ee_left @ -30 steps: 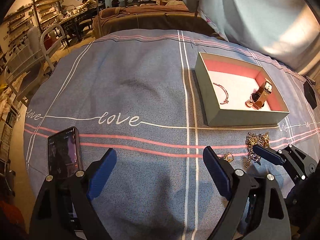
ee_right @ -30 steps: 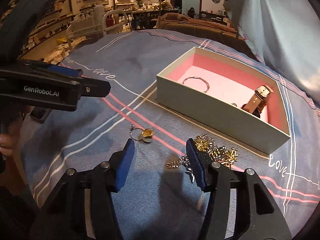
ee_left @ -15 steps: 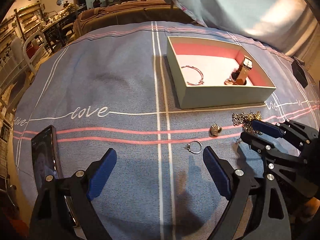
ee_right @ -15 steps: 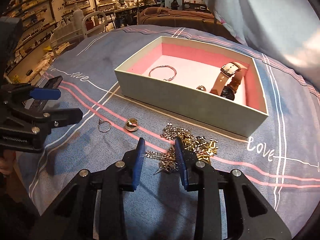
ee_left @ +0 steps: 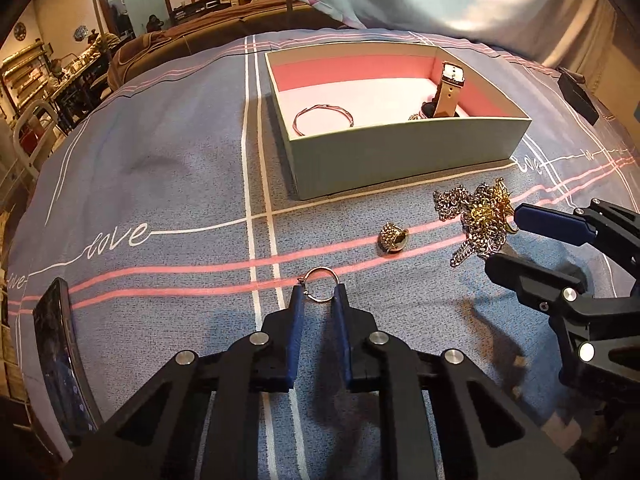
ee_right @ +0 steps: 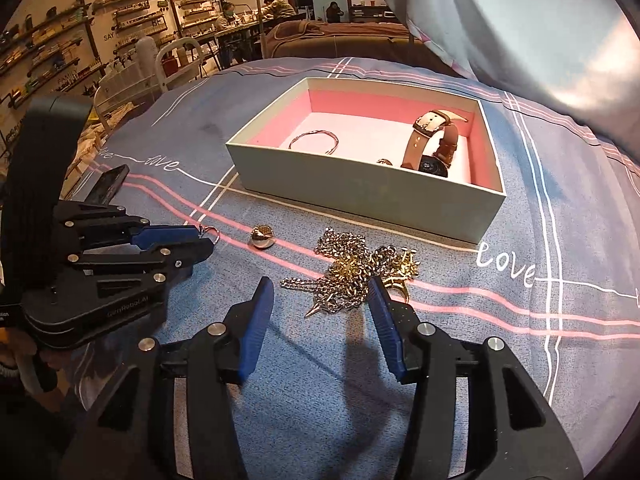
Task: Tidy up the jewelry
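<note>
A thin ring (ee_left: 320, 285) lies on the blue bedspread, and my left gripper (ee_left: 319, 300) is closing, its blue pads touching the ring on both sides. The right wrist view shows that same left gripper (ee_right: 205, 239) at the ring (ee_right: 213, 234). A gold bead (ee_left: 393, 238) (ee_right: 262, 237) lies just beyond. My right gripper (ee_right: 320, 286) (ee_left: 504, 240) is opening, with the tangled chain pile (ee_right: 352, 272) (ee_left: 476, 216) between its tips and not pressed. The open box (ee_left: 400, 164) (ee_right: 360, 196) holds a bracelet (ee_left: 322, 118) and a watch (ee_left: 448, 92).
A phone (ee_left: 56, 360) (ee_right: 110, 184) lies at the left edge of the bedspread. A small black case (ee_left: 578, 94) sits at the far right. Grey cloth hangs behind the box. A hand (ee_right: 24, 364) holds the left gripper's handle.
My left gripper has come down onto the ring and closed from wide open onto it. The right gripper's jaws narrowed by the chain pile, then widened again.
</note>
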Demonstrator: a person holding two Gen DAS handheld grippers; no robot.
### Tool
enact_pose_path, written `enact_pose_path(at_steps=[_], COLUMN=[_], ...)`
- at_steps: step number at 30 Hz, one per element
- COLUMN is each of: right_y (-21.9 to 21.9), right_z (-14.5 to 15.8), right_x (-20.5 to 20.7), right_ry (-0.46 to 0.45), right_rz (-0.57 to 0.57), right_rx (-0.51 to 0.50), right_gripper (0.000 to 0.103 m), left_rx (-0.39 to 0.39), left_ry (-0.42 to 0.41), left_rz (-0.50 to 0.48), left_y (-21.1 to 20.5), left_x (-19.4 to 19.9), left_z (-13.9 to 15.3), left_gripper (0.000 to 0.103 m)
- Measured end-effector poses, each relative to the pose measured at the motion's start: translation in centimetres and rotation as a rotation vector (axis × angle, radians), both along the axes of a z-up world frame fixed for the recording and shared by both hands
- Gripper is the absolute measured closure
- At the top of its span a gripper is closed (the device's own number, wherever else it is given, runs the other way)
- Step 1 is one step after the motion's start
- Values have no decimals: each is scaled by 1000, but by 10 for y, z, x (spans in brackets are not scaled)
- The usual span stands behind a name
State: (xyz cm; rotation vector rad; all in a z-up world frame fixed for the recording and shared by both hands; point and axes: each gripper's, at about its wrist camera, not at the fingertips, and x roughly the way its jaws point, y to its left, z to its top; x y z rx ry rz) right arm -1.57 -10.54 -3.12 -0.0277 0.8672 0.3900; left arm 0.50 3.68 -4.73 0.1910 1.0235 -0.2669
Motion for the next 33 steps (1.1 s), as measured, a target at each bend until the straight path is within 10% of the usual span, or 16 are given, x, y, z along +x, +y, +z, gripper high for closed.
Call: enact_pose_path(at_steps=[10,20,33], right_y=[51,55,15], right_z=[0,-13,-4], right_x=[21,41,9], right_ry=[-15,25,35], right_rz=[139,131,59], right_rx=[-94,-93,-25], right_gripper=[53,85,85], left_rx=[-81,-64,-10], left_ry=[39,22,-14], left_rz=[81,98,-23], left_y=[26,30,-5], left_x=[0,2,14], left_z=[6,9,-4], left_gripper=[93,56,60])
